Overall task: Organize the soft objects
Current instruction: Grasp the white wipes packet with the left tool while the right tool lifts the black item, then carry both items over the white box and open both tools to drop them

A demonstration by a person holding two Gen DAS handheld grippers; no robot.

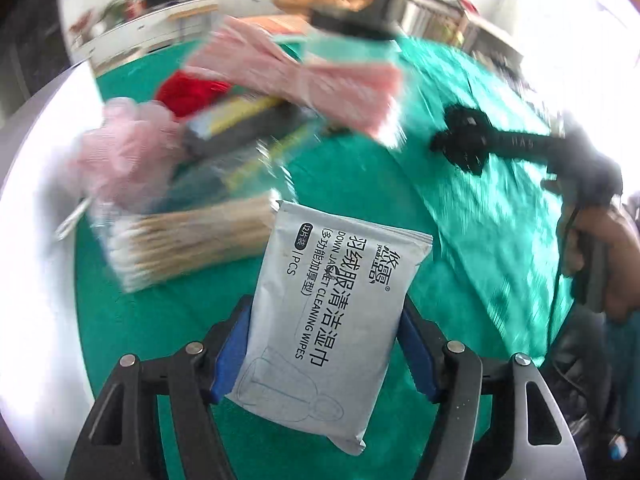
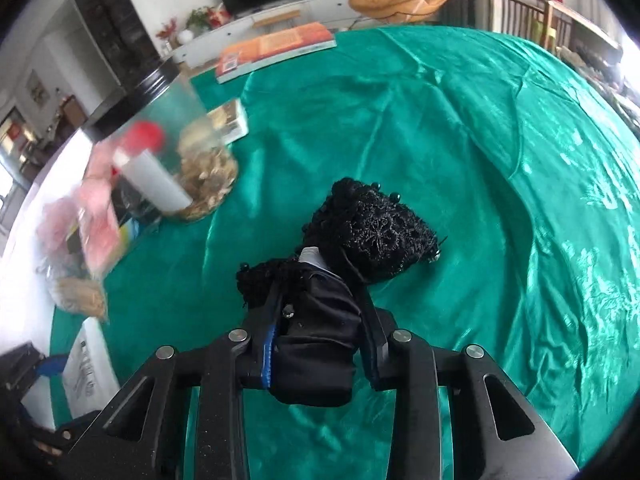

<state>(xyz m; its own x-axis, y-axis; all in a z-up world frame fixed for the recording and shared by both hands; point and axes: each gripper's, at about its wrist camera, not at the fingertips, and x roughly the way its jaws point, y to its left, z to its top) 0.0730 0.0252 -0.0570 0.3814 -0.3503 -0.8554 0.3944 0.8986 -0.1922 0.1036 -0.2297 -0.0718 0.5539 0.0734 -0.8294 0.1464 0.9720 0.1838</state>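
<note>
Gripped by the left gripper [image 1: 324, 344], a wipes pack [image 1: 320, 320] hides the green cloth [image 1: 480, 240]; the right gripper [image 2: 320, 320] pinches black fabric [image 2: 360, 236], the far pile [image 1: 224, 128] blurred.

Grey wipes pack [image 1: 324, 320] w/ black writing, tilted, low middle of left view, above green cloth, black lacy cloth thing [image 2: 372, 236] w/ smooth black end, bunched up, middle of right view, lacy part resting on cloth
</note>
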